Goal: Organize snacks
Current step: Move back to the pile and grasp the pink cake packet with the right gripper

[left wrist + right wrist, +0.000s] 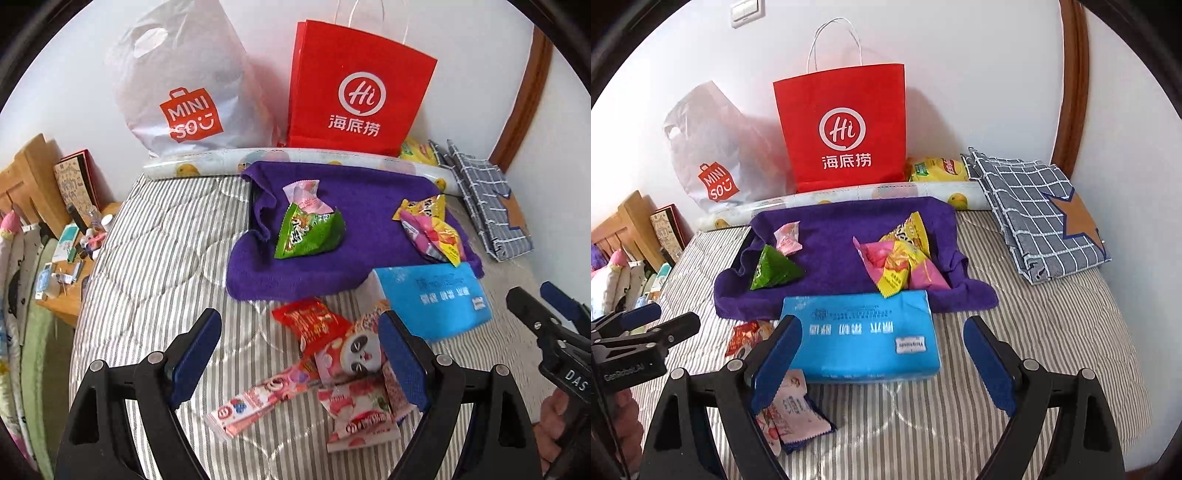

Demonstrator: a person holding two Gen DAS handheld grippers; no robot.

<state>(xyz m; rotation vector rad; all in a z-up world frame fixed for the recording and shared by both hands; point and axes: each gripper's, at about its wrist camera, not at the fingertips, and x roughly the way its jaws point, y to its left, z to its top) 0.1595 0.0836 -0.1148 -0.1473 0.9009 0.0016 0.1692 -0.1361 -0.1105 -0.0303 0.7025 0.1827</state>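
I see a striped mattress (155, 258), and I place everything from the purple towel (369, 192) spread on it. Behind the towel, against the wall, a red paper bag (354, 88) stands upright with a white Miniso plastic bag (184, 85) to its left. To the towel's right lies a folded blue checked cloth (1034, 206). Touching the towel's near edge is a blue tissue pack (864, 339).

On the towel's left part sits a green triangular snack (310, 232) with a small pink-white packet (304, 195) touching its far end. On the right part, yellow and pink snack packets (901, 258) lie piled together.

Near the towel's front edge, off it, is a loose heap: a red packet (310, 321), a panda-faced pink packet (354, 350), a long pink stick pack (258, 398) and a strawberry packet (358, 413).

My left gripper (299, 354) hangs above that heap, jaws spread wide, gripping nothing. My right gripper (882, 358) is likewise spread wide and bare, above the tissue pack.
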